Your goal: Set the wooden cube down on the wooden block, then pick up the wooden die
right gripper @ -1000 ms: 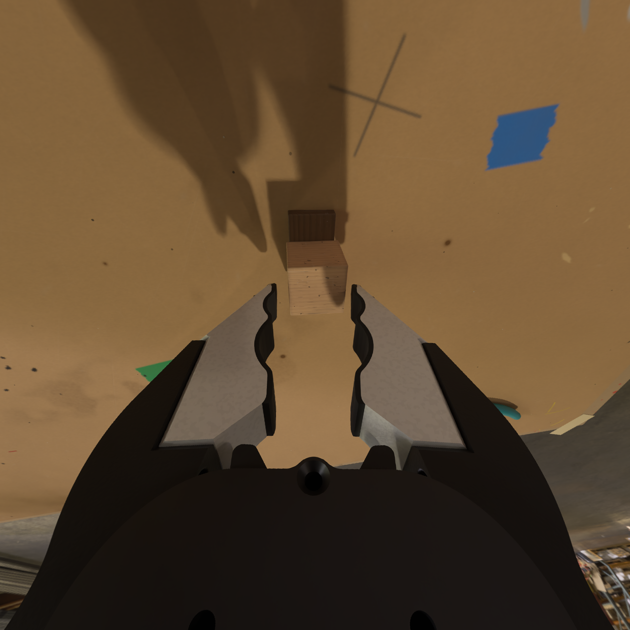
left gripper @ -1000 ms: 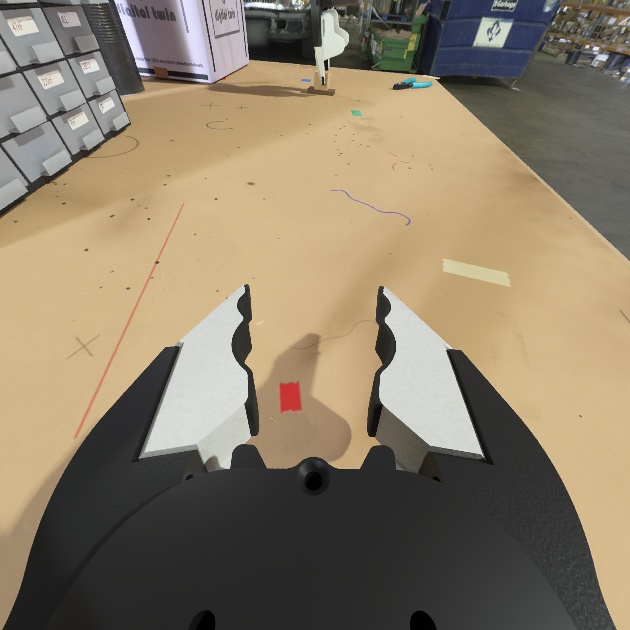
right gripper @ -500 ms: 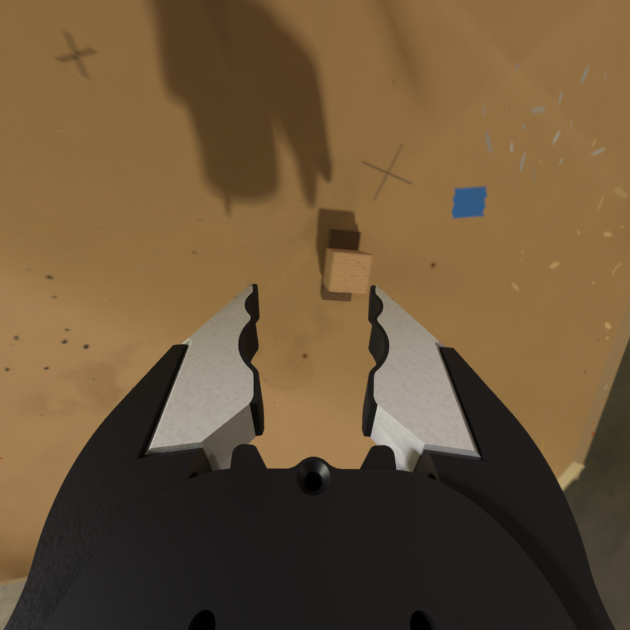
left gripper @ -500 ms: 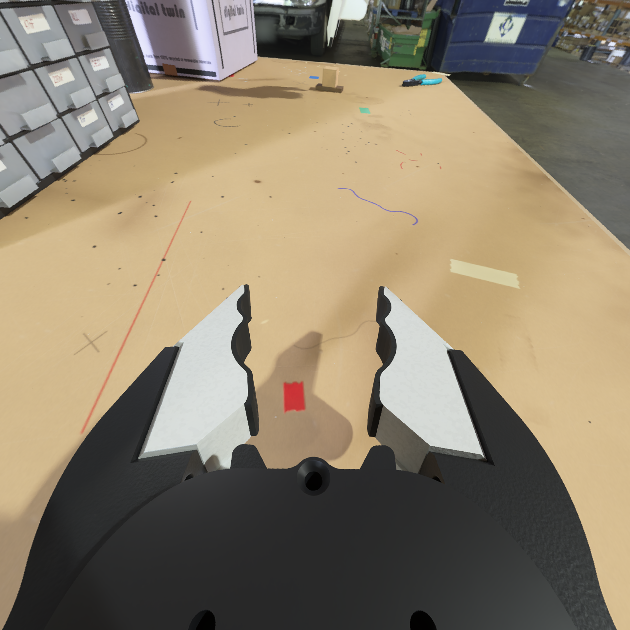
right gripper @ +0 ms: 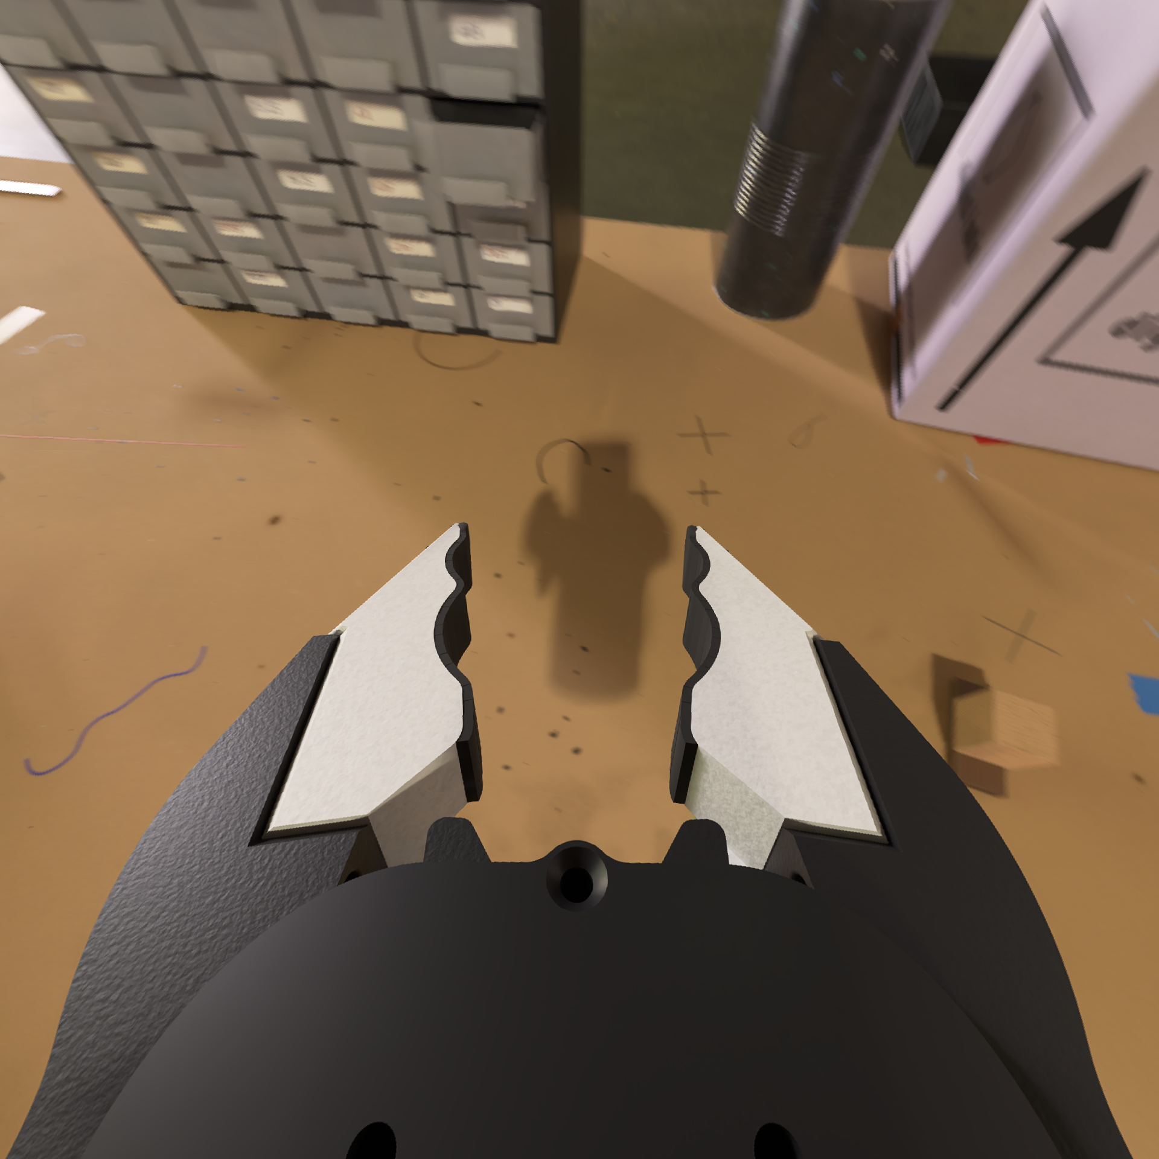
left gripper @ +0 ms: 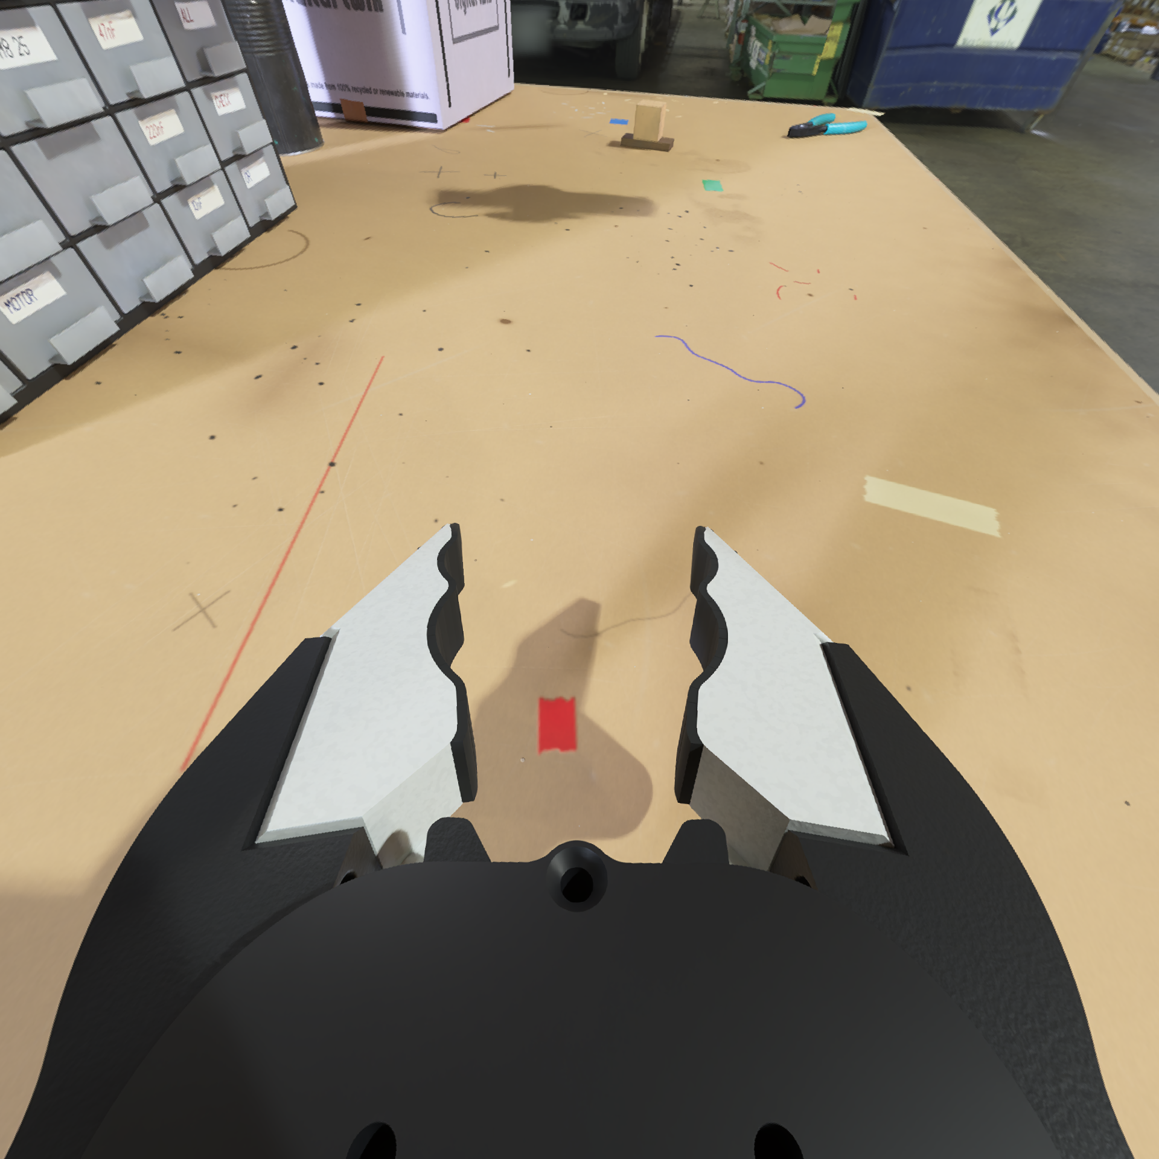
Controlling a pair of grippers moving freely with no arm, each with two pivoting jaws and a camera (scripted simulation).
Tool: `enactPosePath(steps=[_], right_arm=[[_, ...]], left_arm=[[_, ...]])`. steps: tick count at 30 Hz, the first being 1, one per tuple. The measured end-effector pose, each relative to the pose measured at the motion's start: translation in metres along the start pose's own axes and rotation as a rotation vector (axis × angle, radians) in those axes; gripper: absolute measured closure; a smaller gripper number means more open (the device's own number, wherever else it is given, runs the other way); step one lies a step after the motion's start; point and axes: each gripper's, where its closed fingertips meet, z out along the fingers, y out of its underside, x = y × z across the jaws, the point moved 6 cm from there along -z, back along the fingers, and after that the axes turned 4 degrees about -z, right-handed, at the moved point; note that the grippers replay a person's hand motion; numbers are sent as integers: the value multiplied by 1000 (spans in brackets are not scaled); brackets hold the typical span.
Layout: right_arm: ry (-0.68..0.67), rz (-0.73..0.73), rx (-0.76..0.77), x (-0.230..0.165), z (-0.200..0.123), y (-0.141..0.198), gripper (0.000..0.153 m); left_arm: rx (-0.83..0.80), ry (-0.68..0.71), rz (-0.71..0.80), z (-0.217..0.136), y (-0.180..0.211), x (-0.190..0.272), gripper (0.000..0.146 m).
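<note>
White, wavy-edged fingers on the left gripper (left gripper: 576,530) stand spread apart with nothing between them, hovering over the tan table (left gripper: 564,407). Between the finger bases a red tape patch (left gripper: 557,724) lies in the gripper's own shadow. Out past the right fingertip a blue scribble (left gripper: 734,371) curls on the board, and a strip of beige tape (left gripper: 931,505) lies off to the right of that finger. A thin red line (left gripper: 295,545) runs along the left finger's outer side. Far ahead of the tips, slightly right, the pale wooden cube (left gripper: 648,120) sits upright on the dark wooden block (left gripper: 647,143), with teal-handled pliers (left gripper: 826,125) farther right, and a grey drawer cabinet (left gripper: 125,163) and a white box (left gripper: 407,56) off to the left.

The right gripper (right gripper: 576,530) also has its fingers parted and empty, with its shadow falling on the table just ahead of the tips. To the right of its right finger, beside the gripper body, the wooden cube (right gripper: 1019,730) rests on the wooden block (right gripper: 978,774), blurred. Far ahead stand the drawer cabinet (right gripper: 326,169), a dark threaded pipe (right gripper: 796,188) and the white box (right gripper: 1041,251). I cannot find a wooden die in either view.
</note>
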Motion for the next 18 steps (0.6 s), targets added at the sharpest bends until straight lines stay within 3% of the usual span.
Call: enactPosePath(steps=[9,18], right_arm=[[-95,-91,190,-114,26,13,86],[208,-338,125,-150,80,45,86]], left_arm=[[33,-41,6,-5,-5,-2,72],[89,-106,3,-14,-11,-6,74]])
